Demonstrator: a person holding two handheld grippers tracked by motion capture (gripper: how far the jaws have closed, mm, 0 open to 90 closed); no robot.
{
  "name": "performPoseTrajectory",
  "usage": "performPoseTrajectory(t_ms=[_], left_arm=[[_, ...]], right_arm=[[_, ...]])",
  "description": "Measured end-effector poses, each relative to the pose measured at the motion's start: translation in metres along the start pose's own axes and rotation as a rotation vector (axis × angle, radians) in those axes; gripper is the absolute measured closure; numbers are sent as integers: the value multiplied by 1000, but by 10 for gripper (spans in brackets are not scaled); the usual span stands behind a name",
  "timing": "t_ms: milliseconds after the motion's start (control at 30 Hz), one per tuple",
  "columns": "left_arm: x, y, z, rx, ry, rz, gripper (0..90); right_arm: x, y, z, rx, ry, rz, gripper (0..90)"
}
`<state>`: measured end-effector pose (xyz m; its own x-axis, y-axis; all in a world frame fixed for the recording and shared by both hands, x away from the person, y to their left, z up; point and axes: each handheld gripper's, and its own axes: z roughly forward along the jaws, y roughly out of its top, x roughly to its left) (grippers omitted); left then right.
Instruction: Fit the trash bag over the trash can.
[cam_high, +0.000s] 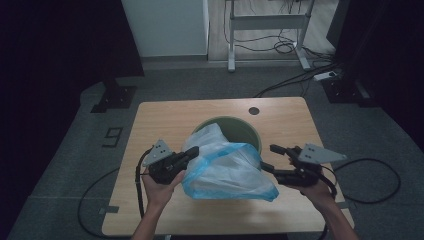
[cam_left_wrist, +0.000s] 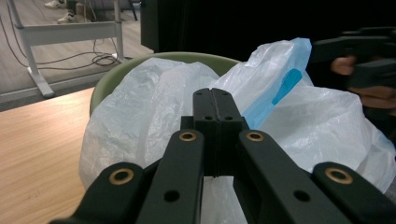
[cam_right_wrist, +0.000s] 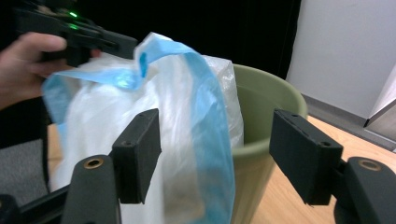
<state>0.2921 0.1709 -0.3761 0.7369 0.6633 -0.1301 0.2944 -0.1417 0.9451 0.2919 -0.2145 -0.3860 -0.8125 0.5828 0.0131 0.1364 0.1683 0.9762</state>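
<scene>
Bag in a bin — left claw clamped on its rim, right claw apart beside it.

The left claw (cam_high: 192, 151) has its jaws pressed together on the near left edge of the bag (cam_high: 227, 167), thin crinkled translucent white plastic with a blue band along its mouth. The bag billows out of a round, smooth green bin (cam_high: 247, 131) just beyond both claws. The right claw (cam_high: 272, 157) stands apart — nothing pinched, the bag's blue edge draping just before its jaws. Pale wood-grain table (cam_high: 165, 117) lies beneath.

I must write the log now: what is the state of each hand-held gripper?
Left hand-held gripper: closed, holding the plastic bag by its edge.
Right hand-held gripper: open, holding nothing.
</scene>
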Motion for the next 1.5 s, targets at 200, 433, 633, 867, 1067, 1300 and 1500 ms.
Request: performPoseTrajectory(t_ms=[200, 433, 633, 867, 1067, 1300, 1500], left_arm=[[3, -1, -2, -22, -10, -10, 900], [6, 2, -6, -45, -3, -3, 900], [6, 13, -1, -44, -4, 14, 900], [17, 33, 16, -31, 5, 12, 900], [22, 40, 23, -6, -18, -20, 683], [2, 47, 21, 54, -71, 49, 368], [-3, 48, 37, 118, -43, 80, 332]], right_arm=[[-7, 6, 37, 58, 45, 25, 454], [-1, 8, 36, 88, -18, -33, 883], [-5, 21, 29, 64, -113, -47, 886], [-22, 46, 38, 25, -216, -63, 887], [-34, 53, 60, 42, -229, -54, 888], [-21, 58, 68, 33, -200, -76, 888], [-8, 60, 69, 17, -162, -101, 888]])
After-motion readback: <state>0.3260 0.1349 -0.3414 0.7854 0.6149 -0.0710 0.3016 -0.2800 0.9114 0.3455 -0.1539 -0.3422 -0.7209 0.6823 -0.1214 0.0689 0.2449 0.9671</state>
